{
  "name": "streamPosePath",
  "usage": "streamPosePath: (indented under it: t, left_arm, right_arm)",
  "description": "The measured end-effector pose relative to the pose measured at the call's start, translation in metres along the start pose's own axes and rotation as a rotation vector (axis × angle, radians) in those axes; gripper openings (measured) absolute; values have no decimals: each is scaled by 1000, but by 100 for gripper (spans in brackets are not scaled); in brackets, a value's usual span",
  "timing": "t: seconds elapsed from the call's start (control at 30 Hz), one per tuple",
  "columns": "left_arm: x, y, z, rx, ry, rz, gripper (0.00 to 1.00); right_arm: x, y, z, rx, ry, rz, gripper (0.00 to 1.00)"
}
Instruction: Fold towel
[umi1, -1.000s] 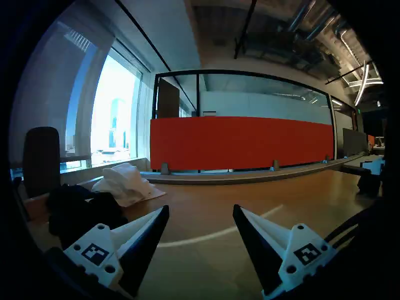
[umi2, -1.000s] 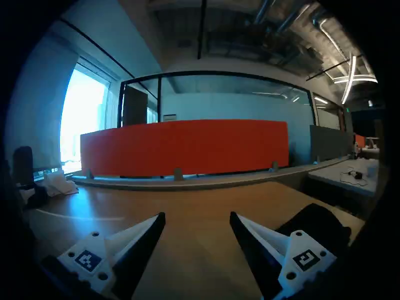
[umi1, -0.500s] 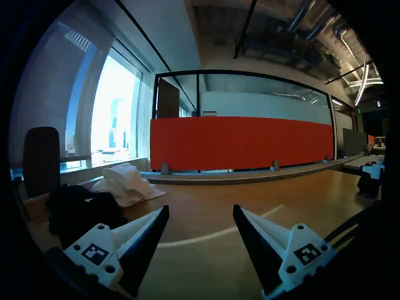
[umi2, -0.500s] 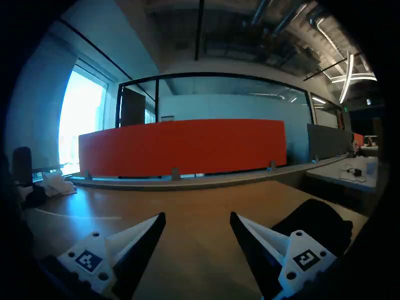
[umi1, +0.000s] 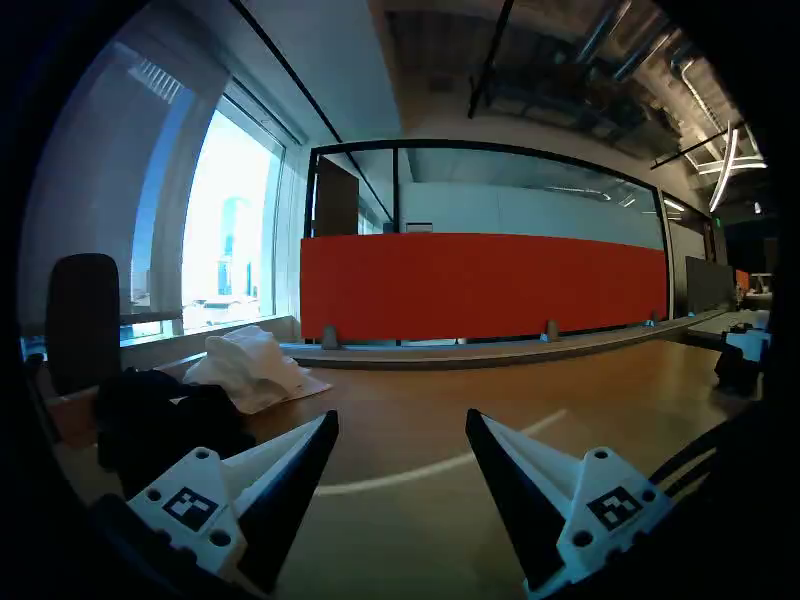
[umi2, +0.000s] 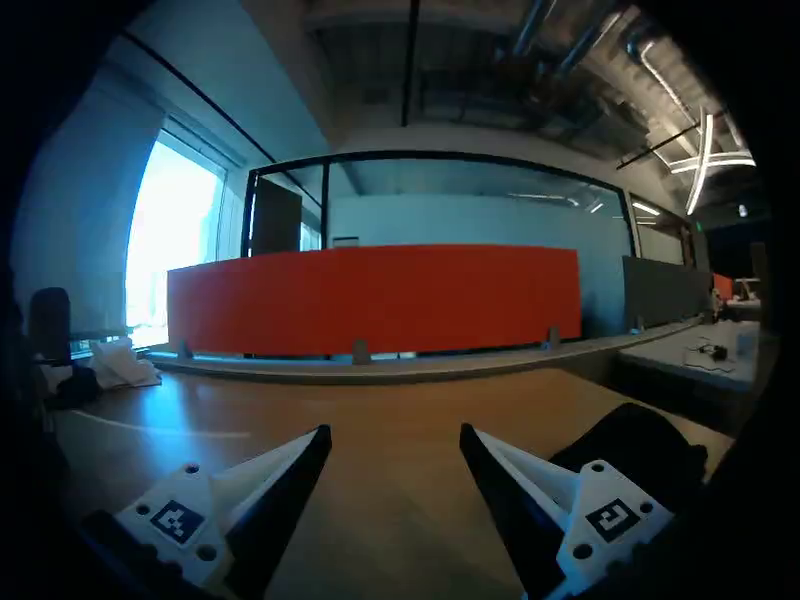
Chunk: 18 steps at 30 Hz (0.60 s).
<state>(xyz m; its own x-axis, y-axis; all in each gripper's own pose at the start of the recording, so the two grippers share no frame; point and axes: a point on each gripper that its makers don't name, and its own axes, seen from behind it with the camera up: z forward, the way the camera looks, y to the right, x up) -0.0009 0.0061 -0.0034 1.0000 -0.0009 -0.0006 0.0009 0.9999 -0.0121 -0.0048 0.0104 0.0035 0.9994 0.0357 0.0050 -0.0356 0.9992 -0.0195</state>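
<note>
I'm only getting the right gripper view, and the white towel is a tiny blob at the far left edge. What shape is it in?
Observer: In the left gripper view the white towel is a crumpled heap, not spread flat.
Operator: Is the left hand-held gripper on it?
Observer: No. The left hand-held gripper is open with nothing between its fingers, and the towel sits farther ahead, off its left finger's side.
Operator: Anything between them?
Observer: Yes. A dark heap, likely cloth, lies nearer to that gripper than the towel does.
</note>
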Motion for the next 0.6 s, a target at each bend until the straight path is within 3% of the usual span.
streamPosePath:
  t: [0.6]
  left_arm:
    - [0,0,0,0,0,0,94]
  right_arm:
    - [1,-7,-2,2,5,-35,100]
